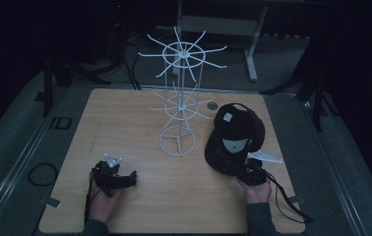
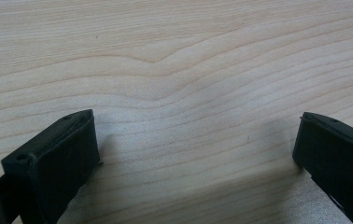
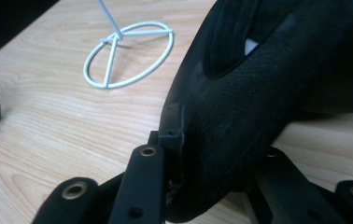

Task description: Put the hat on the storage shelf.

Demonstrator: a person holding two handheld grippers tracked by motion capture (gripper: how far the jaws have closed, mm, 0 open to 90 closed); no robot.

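Observation:
A black cap (image 1: 235, 132) lies on the right side of the wooden table (image 1: 125, 123), with its brim toward me. My right gripper (image 1: 247, 167) is at the cap's near edge. In the right gripper view its jaws are shut on the cap's brim (image 3: 258, 93), which bulges out between them at the right gripper (image 3: 219, 149). My left gripper (image 1: 131, 178) rests low over the table's near left, pointing right. Its jaws stand wide open at the left gripper (image 2: 198, 140), with only bare wood between them.
A white wire display rack (image 1: 180, 98) with two tiers of spokes stands mid-table, just left of the cap, and its ring base (image 3: 128, 53) sits close to the brim. A small dark disc (image 1: 212, 105) lies behind the cap. Cables trail off the near corners.

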